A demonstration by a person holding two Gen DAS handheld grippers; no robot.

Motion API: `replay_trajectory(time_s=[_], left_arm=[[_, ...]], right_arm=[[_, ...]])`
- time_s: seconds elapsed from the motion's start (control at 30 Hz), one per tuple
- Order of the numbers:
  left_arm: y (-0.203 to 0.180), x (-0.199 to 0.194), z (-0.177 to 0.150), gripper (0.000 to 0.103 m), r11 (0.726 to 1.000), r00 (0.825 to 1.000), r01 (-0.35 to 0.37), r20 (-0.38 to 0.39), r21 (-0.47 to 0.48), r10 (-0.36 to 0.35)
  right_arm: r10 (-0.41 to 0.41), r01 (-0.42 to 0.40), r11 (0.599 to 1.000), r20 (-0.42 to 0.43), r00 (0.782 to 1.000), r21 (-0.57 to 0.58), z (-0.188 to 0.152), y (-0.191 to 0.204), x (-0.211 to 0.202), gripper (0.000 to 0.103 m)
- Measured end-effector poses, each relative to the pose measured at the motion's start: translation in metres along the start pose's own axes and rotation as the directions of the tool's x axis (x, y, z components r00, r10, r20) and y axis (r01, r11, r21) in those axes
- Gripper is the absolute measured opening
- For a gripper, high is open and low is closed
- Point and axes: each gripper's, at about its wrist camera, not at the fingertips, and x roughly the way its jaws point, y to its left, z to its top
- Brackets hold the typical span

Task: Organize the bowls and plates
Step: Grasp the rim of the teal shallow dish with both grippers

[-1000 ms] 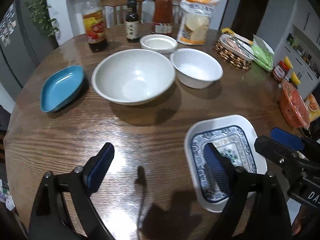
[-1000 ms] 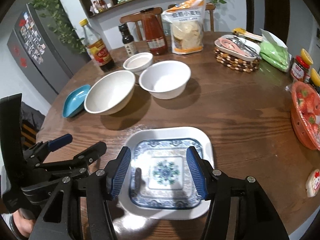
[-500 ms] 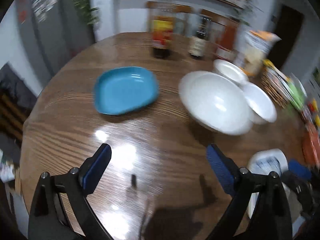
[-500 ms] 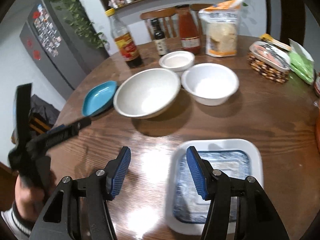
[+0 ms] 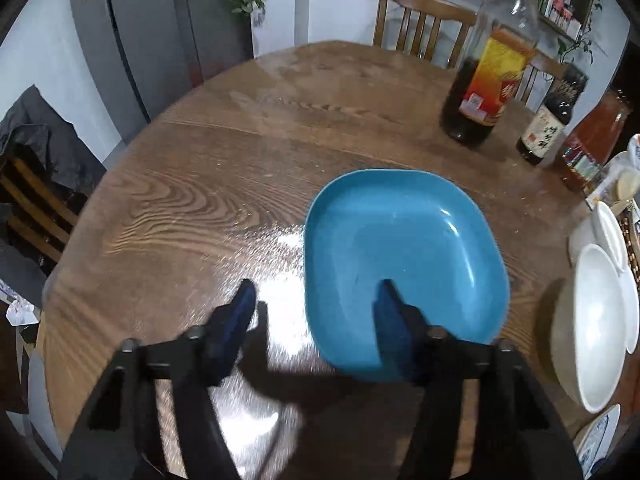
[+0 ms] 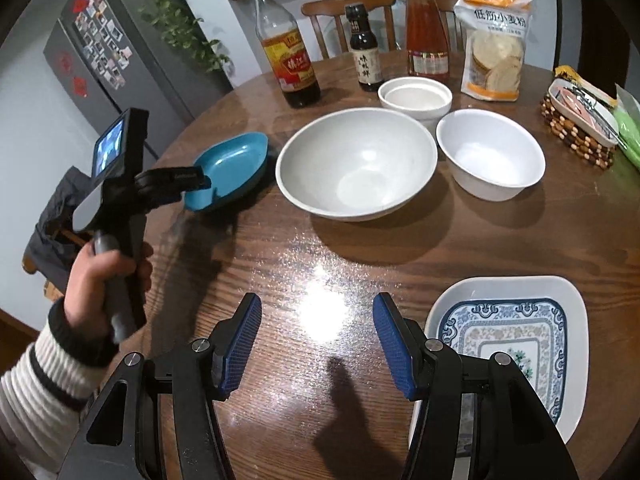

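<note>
The left gripper [image 5: 316, 304] is closing its jaws across the near rim of the blue dish [image 5: 404, 256]: one finger is inside the dish, the other outside over the bare table [image 5: 192, 184], and the pads do not yet press on the rim. Beyond the dish stand a big dark sauce bottle [image 5: 486, 84] and a smaller one [image 5: 550, 124]. To its right lies the large white bowl [image 5: 596, 316]. The right gripper [image 6: 318, 344] hangs half open and holds nothing, over bare wood. Just to its right lies the patterned plate [image 6: 508, 344]; ahead sit the large white bowl [image 6: 356, 164], a medium bowl [image 6: 490, 160] and a small one [image 6: 414, 96].
</note>
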Motion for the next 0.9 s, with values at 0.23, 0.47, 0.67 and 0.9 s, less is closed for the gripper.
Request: replay_trajectory(time_s=[0.23, 0.47, 0.67, 0.9], left_arm=[[-0.001, 0.007, 0.001, 0.018, 0.996, 0.997, 0.065, -0.033, 0.060, -0.064], [-0.010, -0.014, -0.032, 0.018, 0.972, 0.991, 0.126, -0.070, 0.199, -0.115], [-0.011, -0.043, -0.084, 0.017, 0.932, 0.969, 0.223, -0.165, 0.285, -0.182], [-0.013, -0.074, -0.139, 0.017, 0.888, 0.946, 0.297, -0.236, 0.350, -0.223]], right_arm=[[-0.001, 0.001, 1.000, -0.019, 1.000, 0.007, 0.003, 0.005, 0.009, 0.059], [0.020, -0.021, 1.000, -0.051, 0.998, -0.014, 0.008, 0.009, 0.022, 0.059], [0.061, -0.063, 0.998, -0.075, 0.995, -0.028, 0.009, 0.016, 0.033, 0.059], [0.052, -0.059, 0.997, -0.119, 0.991, -0.054, 0.001, 0.017, 0.050, 0.059]])
